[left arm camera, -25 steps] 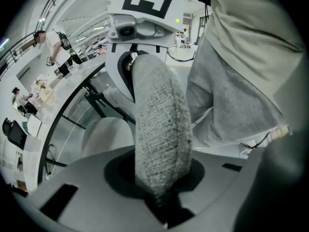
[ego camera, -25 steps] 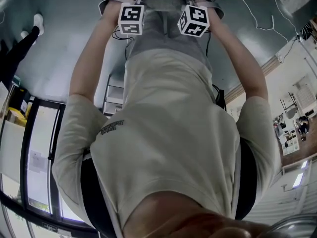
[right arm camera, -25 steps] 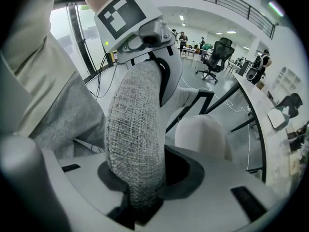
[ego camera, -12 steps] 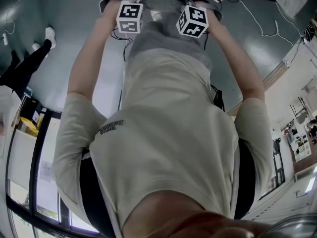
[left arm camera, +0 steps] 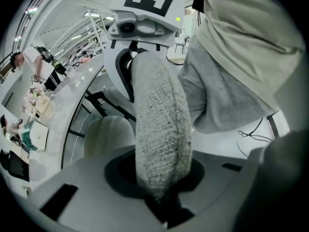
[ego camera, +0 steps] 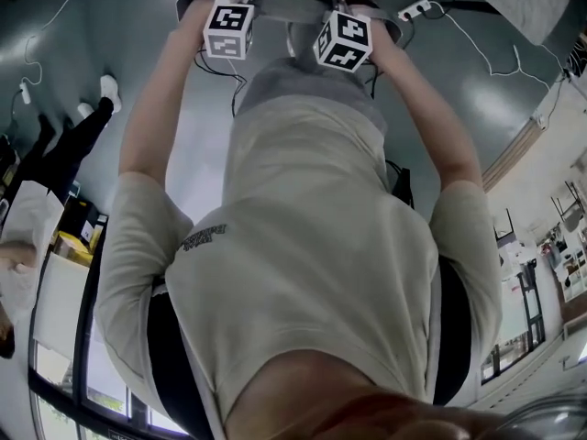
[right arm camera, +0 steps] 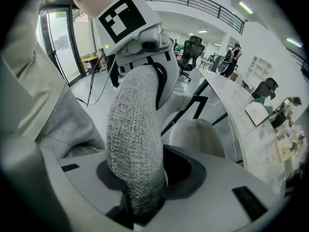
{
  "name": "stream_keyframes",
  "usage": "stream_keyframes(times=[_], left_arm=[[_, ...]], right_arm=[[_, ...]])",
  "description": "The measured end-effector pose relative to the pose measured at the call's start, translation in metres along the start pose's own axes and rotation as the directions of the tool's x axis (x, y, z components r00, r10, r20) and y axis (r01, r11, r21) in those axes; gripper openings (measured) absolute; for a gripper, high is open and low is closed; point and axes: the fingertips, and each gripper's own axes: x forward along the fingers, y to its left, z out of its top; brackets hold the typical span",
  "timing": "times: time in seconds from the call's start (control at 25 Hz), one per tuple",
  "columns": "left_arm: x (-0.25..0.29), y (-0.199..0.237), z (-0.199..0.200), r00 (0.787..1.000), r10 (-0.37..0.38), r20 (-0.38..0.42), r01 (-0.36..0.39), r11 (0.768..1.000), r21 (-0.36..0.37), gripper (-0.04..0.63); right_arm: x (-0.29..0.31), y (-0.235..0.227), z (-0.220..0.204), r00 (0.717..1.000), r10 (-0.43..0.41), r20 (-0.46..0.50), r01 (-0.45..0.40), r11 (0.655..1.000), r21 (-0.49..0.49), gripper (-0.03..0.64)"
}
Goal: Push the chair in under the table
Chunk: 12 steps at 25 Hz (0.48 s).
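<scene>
The chair's grey woven backrest (left arm camera: 161, 124) fills the slot between the jaws of my left gripper (left arm camera: 161, 178), which is shut on its top edge. My right gripper (right arm camera: 140, 187) clamps the same backrest (right arm camera: 137, 139) a little further along. Each gripper view shows the other gripper across the fabric. The cream seat (right arm camera: 195, 137) lies below, pointing at the long white table (right arm camera: 241, 124), whose dark legs stand just beyond it. In the head view only the marker cubes of the left gripper (ego camera: 229, 30) and right gripper (ego camera: 342, 41) show, with a strip of backrest (ego camera: 286, 7) between them; the jaws are hidden.
A power strip (ego camera: 413, 9) with trailing cables lies on the grey floor to the right of the hands. A bystander's legs (ego camera: 78, 140) stand at the left. People sit at the table (left arm camera: 63, 98), which carries papers and devices. Black office chairs (right arm camera: 190, 47) stand farther off.
Both grippers have moved with the backrest toward the picture's top and a little left. The floor, cables and the bystander's legs have slid across the head view.
</scene>
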Motion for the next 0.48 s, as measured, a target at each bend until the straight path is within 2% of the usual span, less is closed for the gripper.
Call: stream_keyframes(times=[0.2,0.48], left_arm=[[-0.003,0.047,-0.033,1.0,0.002,-0.022,-0.001,0.999,0.042,0.091],[-0.008,0.094,-0.056,1.0,-0.013,-0.016,0.014,0.995,0.1,0.091]], right_arm=[[0.012,-0.042,0.014,1.0,-0.004,0.003,0.004,1.0,0.023,0.133],[0.019,-0.089,0.022,1.0,-0.013,-0.003,0.014,0.998,0.059,0.127]])
